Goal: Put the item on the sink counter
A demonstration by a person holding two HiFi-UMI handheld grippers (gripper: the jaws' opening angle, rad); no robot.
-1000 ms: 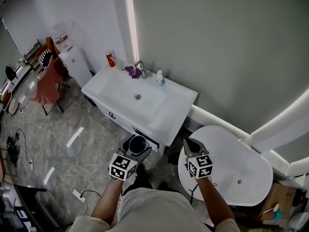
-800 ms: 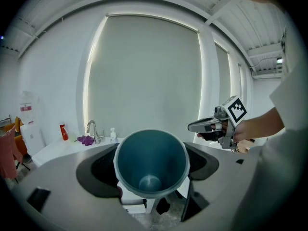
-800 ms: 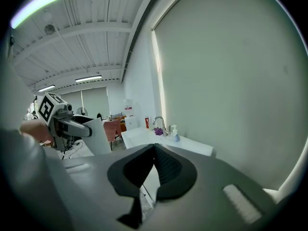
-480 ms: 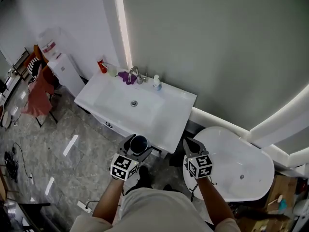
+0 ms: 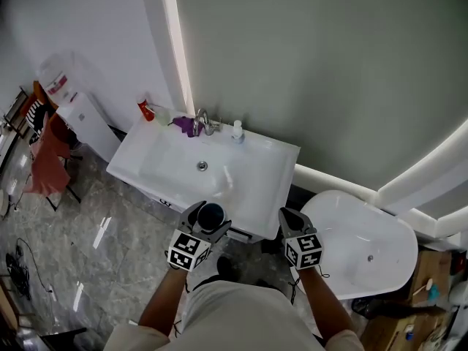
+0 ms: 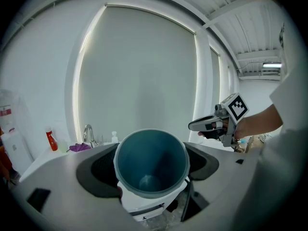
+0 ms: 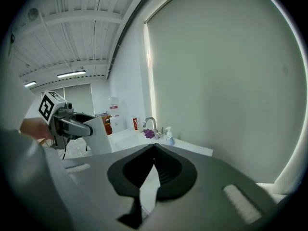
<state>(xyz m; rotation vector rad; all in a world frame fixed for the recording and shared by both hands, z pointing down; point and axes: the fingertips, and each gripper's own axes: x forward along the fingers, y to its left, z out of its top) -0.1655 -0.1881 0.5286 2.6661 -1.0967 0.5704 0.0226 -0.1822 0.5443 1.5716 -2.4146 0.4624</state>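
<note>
- Because I do not want it to fall, my left gripper squeezes the round cup with a blue inside and a pale outside from both sides. The jaws are spread wide around it.
- I hold the cup with its mouth up, so it can go down on its bottom and stand by itself.
- Seen from the left gripper view, the cup fills the space between the jaws. I look right down into it, and it looks empty.
- The cup is up in the air, just in front of the near edge of the white sink counter. It is not on the counter yet, so I think I am at the carrying part.
- My right gripper has its jaws pressed together and holds nothing. It hangs beside the left one, out of the way, because one gripper is enough for a light cup.
- At the back of the counter, by the wall, are the silver tap, a small white soap bottle, a crumpled purple thing and a red bottle.
- I think the flat part to the right of the sink bowl is the best spot, because it is level and bare.
- If I set the cup on the sloping side of the bowl, it could tip over and roll in.
</note>
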